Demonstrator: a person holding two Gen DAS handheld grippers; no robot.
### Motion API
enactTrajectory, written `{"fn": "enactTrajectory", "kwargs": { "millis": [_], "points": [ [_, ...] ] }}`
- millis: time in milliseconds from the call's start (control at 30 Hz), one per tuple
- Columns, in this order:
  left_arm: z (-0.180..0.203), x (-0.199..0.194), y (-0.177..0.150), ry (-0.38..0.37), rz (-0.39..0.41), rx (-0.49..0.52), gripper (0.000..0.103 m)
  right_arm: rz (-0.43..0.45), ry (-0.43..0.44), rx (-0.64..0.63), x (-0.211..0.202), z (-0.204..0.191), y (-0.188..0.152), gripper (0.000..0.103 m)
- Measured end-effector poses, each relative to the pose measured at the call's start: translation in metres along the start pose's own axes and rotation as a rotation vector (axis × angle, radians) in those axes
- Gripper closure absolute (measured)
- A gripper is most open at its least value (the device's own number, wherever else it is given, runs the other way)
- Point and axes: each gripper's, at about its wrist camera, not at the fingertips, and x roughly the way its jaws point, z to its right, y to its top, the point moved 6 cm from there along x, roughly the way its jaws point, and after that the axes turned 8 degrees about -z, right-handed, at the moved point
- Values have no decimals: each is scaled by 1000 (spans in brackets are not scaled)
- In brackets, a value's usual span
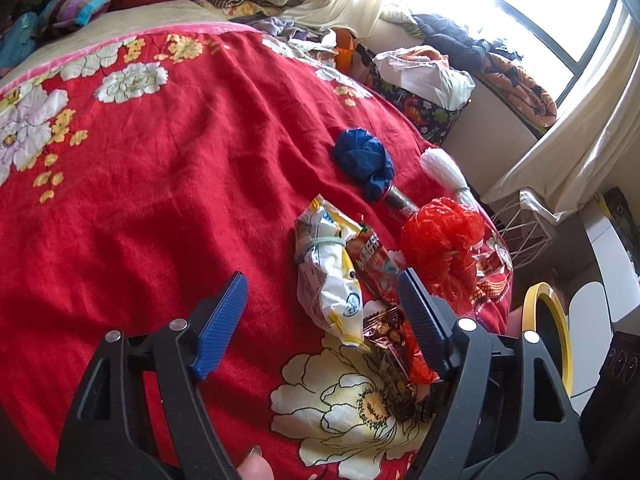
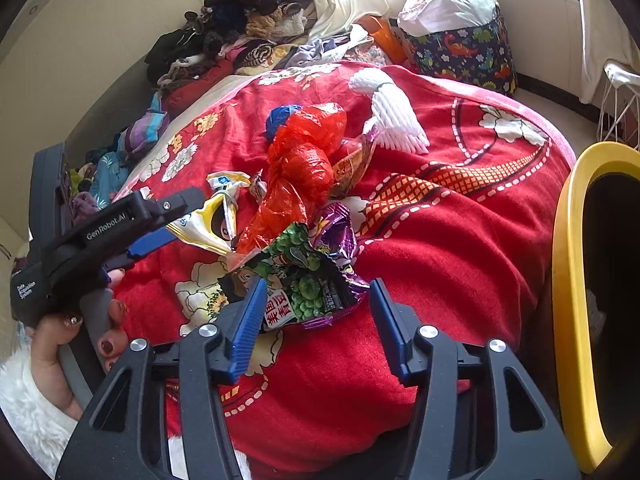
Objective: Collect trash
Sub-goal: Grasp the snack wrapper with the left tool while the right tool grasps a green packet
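Note:
Trash lies in a heap on a red flowered bedspread (image 1: 160, 180). My left gripper (image 1: 322, 276) is open above a white and yellow snack bag (image 1: 332, 300); its right finger stands beside a red wrapper (image 1: 372, 260) and a brown wrapper (image 1: 388, 332). Beyond these lie a crumpled red plastic bag (image 1: 440, 240), a blue plastic bag (image 1: 362, 160) and a white bundle (image 1: 444, 168). My right gripper (image 2: 318, 282) straddles a green pea snack wrapper (image 2: 304, 276); the left pad touches its edge and the right pad stands just off it. A purple wrapper (image 2: 336, 228) lies behind. In the right wrist view, a hand holds the left gripper (image 2: 180, 216).
A yellow-rimmed bin (image 2: 568, 280) stands at the bed's right edge, also seen as the bin (image 1: 556, 336). A dinosaur-print basket (image 2: 464, 52) with white bags stands beyond the bed, a white wire basket (image 1: 524, 232) on the floor. Piled clothes (image 2: 240, 28) line the far wall.

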Motion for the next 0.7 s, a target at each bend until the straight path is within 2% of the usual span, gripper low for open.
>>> {"fn": "enactTrajectory", "kwargs": {
  "millis": [67,367,467,533,567,700],
  "points": [
    [1,2,-1,0,-7,1,39,-6,13,7,1,1,-1,58],
    [3,6,-3,-2,-22,7,51,-3,27,-16,-3,-1,-2,83],
    [5,7,-5,0,-30,10,64,10,33,-37,-9,-4,-1,88],
    [5,8,-5,0,-39,14,78,18,34,-53,-13,-7,-1,91],
    [6,8,-5,0,-41,16,82,25,32,-65,-16,-9,-1,92],
    [5,7,-6,3,-36,14,87,61,42,-101,-28,-16,-1,97]
  ]
}}
